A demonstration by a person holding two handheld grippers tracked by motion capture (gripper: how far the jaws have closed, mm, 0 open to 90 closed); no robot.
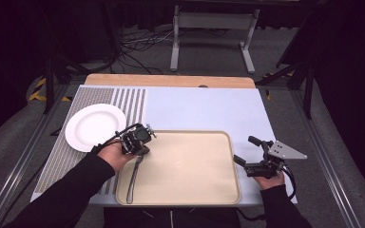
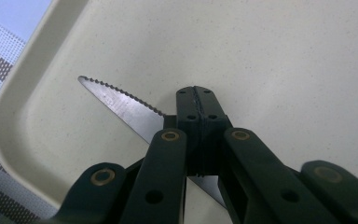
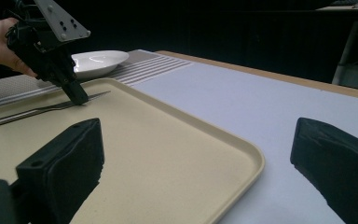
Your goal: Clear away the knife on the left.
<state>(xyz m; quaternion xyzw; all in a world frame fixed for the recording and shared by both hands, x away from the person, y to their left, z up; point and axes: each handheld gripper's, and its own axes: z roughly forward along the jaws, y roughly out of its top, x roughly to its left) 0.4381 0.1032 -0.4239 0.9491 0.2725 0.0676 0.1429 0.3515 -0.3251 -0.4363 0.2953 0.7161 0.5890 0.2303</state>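
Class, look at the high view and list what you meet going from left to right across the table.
White plate → left claw shut on the knife → beige tray → right claw, open.

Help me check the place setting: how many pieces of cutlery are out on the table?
1: a serrated knife lying on the beige tray near its left edge, its blade clamped by the left tool. Nothing else visible.
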